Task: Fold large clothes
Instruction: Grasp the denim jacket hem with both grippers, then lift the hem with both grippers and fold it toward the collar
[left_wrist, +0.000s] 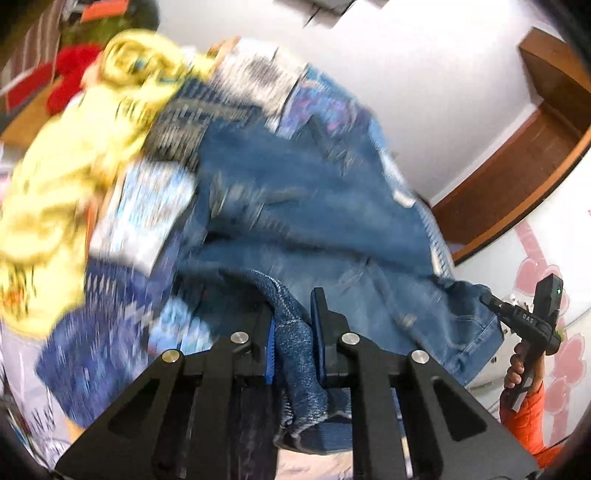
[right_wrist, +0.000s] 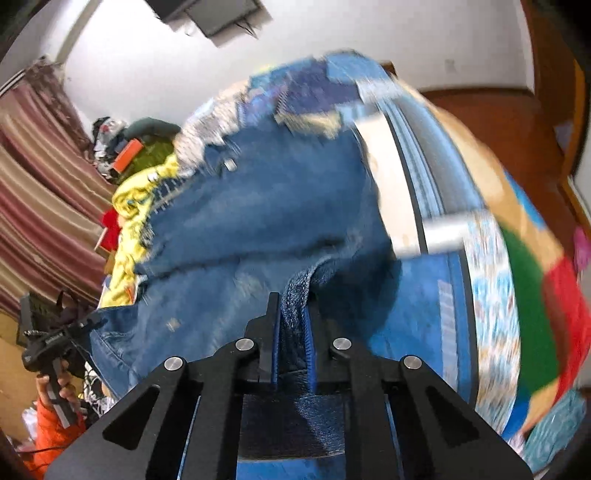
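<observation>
A large pair of blue denim jeans (left_wrist: 295, 206) hangs spread between my two grippers over a patterned bed. My left gripper (left_wrist: 293, 314) is shut on a bunched edge of the jeans. My right gripper (right_wrist: 291, 321) is shut on another bunched edge of the jeans (right_wrist: 266, 221). In the left wrist view the right gripper (left_wrist: 495, 304) shows at the far right, clamping a hem corner. In the right wrist view the left gripper (right_wrist: 92, 325) shows at the far left, pinching the denim. Both views are motion-blurred.
A blue patchwork bedspread (left_wrist: 110, 321) lies under the jeans and also shows in the right wrist view (right_wrist: 491, 295). A yellow garment (left_wrist: 55, 192) and red and green clothes (left_wrist: 74, 62) are piled at the left. A wooden bed frame (left_wrist: 535, 129) and white wall (right_wrist: 258, 55) stand behind.
</observation>
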